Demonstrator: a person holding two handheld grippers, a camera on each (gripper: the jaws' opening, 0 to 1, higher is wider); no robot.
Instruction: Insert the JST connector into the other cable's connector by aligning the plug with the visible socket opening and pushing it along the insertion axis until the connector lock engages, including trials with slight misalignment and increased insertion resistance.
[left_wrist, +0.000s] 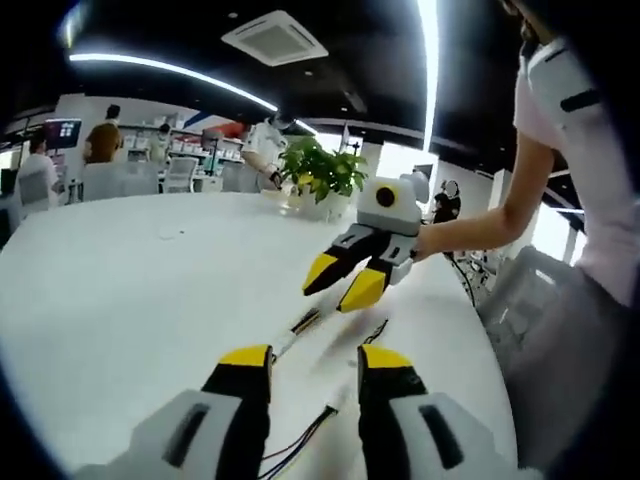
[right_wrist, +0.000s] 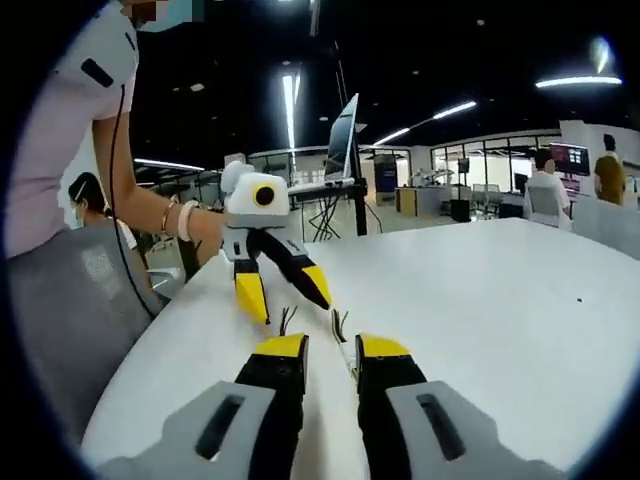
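Note:
Two thin cables lie on the white table (left_wrist: 130, 300). In the left gripper view one cable with a pale connector (left_wrist: 303, 324) lies just beyond my left gripper (left_wrist: 315, 357), and dark wires (left_wrist: 375, 330) lie to its right. More wires (left_wrist: 300, 445) trail between my left jaws, which stand apart and hold nothing. My right gripper (left_wrist: 342, 283) hovers open over the far cable ends. In the right gripper view my right gripper (right_wrist: 332, 347) is open, with a cable (right_wrist: 343, 340) lying on the table between its tips. My left gripper (right_wrist: 285, 293) faces it, open, above the wire ends (right_wrist: 288, 318).
A potted plant (left_wrist: 320, 175) stands at the table's far side. A person's arm (left_wrist: 480, 225) holds the right gripper; the person stands by the table edge (left_wrist: 470, 330), next to a grey chair (left_wrist: 520, 290). Office desks and seated people are far behind.

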